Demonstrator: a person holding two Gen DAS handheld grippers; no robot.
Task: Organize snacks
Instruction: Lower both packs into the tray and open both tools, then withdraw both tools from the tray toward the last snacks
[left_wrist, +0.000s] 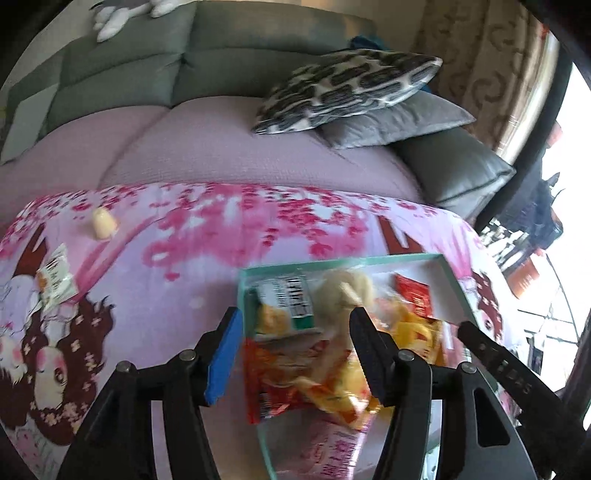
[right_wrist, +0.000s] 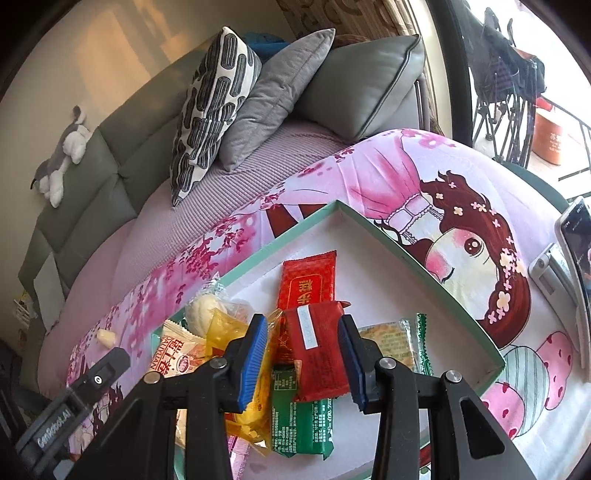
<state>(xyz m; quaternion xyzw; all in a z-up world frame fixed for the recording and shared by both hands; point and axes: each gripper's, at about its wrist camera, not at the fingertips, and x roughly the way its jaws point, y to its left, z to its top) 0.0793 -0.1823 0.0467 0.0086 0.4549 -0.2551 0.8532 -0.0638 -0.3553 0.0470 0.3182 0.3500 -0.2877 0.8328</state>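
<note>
Over the teal-rimmed box (right_wrist: 424, 254), the right tongs (right_wrist: 303, 354) are being held spread, with a dark red snack packet (right_wrist: 317, 354) lying between the blue pads (right_wrist: 255, 354) and touching neither. Beneath it, a green packet (right_wrist: 303, 424), a yellow wrapper (right_wrist: 225, 328) and a second red packet (right_wrist: 310, 280) are being kept inside the box. The left tongs (left_wrist: 291, 354) are likewise being held spread above the same box (left_wrist: 332, 263). Well apart on the printed cloth (left_wrist: 184, 258), a white sachet (left_wrist: 55, 280) and a pale sweet (left_wrist: 103, 223) are lying loose.
</note>
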